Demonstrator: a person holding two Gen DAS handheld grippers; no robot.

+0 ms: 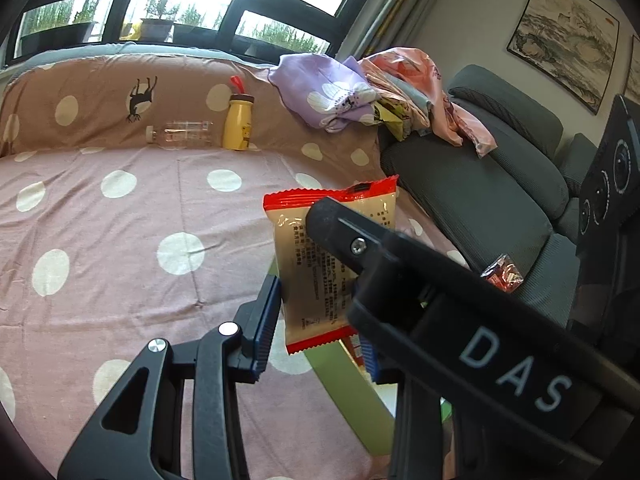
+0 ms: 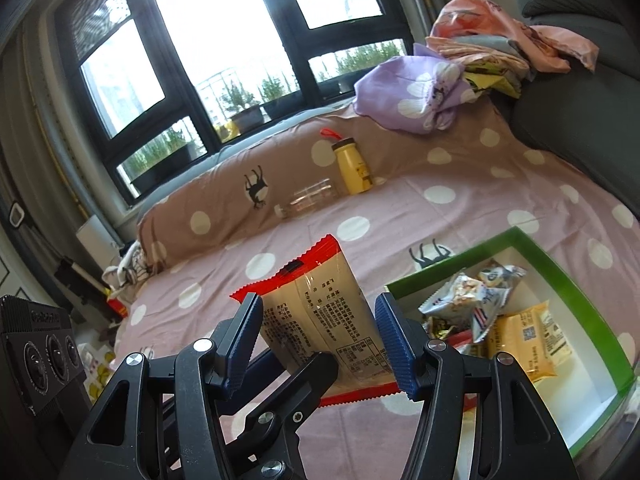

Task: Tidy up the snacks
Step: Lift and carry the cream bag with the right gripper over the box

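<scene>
Both hand-held grippers meet at one cream-and-red snack packet (image 2: 320, 320): the left hand-held gripper (image 1: 316, 316) is narrowed on it, apparently holding it aloft over the bed (image 1: 120, 240), while the right hand-held gripper (image 2: 320, 340) brackets it half-wide, contact unclear. Probably a handover toward the green box (image 2: 576, 280) of snacks alongside. Bottles lie well apart by the bolster.

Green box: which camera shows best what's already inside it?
The right wrist view. There the green box sits open at the right, with several snack packets visible inside. The left wrist view shows only part of its green rim, below the beige packet; the contents are hidden.
</scene>
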